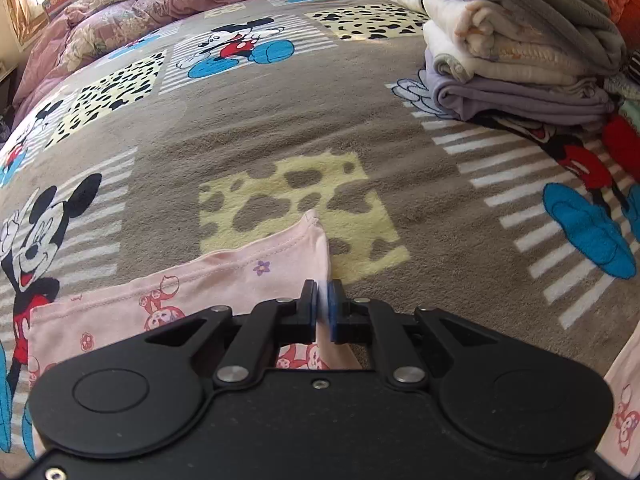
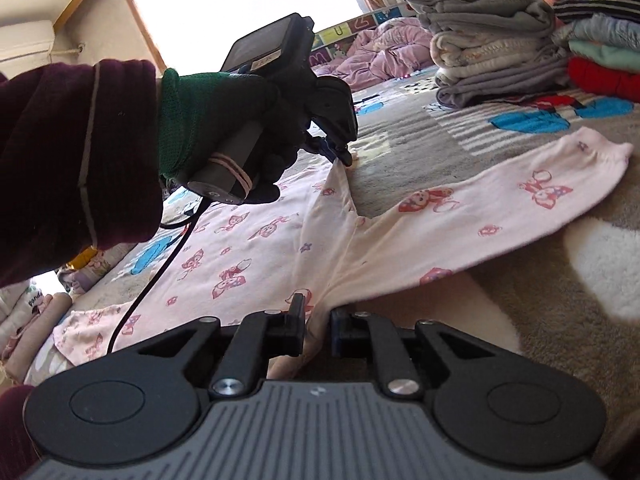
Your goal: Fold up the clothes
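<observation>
A pale pink garment (image 1: 240, 276) printed with small cartoon figures lies spread on the bed. My left gripper (image 1: 322, 292) is shut on its edge, just below a pointed corner. In the right wrist view the same left gripper (image 2: 346, 156), held by a green-gloved hand (image 2: 216, 120), pinches that corner and lifts it slightly. The pink garment (image 2: 440, 216) stretches one long limb away to the right. My right gripper (image 2: 318, 312) is shut on bunched fabric where that limb joins the body.
A grey cartoon-mouse blanket (image 1: 280, 132) covers the bed. A tall stack of folded clothes (image 1: 520, 52) stands at the right, with a second stack (image 2: 600, 52) beside it. A crumpled purple duvet (image 1: 140, 12) lies at the far edge. A black cable (image 2: 160, 256) hangs across the garment.
</observation>
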`<state>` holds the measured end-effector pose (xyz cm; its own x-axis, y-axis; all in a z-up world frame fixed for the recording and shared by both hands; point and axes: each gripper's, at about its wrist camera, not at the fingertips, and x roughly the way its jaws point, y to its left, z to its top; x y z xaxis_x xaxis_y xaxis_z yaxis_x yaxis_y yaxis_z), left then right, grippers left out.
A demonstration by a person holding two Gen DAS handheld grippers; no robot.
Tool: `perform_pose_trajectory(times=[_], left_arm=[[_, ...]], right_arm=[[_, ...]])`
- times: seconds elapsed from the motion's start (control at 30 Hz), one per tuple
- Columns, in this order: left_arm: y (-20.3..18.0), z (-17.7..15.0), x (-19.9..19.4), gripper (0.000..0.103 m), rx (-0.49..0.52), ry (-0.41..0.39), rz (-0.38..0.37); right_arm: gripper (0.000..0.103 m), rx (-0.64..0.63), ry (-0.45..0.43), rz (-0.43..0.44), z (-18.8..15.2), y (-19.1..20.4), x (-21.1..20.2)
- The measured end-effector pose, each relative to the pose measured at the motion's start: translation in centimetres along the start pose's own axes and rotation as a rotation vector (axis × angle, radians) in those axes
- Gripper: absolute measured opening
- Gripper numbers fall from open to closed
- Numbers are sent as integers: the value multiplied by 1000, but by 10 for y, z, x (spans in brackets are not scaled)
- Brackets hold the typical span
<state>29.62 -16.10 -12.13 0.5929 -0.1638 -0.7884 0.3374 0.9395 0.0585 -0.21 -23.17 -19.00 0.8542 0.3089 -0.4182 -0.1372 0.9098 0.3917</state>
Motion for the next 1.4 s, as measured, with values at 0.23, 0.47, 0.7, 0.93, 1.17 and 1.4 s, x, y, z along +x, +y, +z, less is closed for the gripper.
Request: perform_pose_trajectory(times=[0.23,0.47,0.7,0.93,1.17,1.4], left_arm=[[47,-2,-21,4,-124,-61,-92],[87,-19,-18,4,-208,-74,-133],[111,-38,-4,3,-277,-70,-159],[124,-52,4,4,-293,-106,-200],[113,-56,-8,19,-198,-140,-98],[74,-70,-70,27,-77,-166,-188]], right_arm=[[14,-307,-41,9,-3,47,-6],[14,-539,3,4,-21,79,3],[15,-649,54,-3,-32,94,13],[28,-648,67,23,-36,98,15],[32,-617,96,36,-37,96,18],[32,-618,88,32,-39,96,16]])
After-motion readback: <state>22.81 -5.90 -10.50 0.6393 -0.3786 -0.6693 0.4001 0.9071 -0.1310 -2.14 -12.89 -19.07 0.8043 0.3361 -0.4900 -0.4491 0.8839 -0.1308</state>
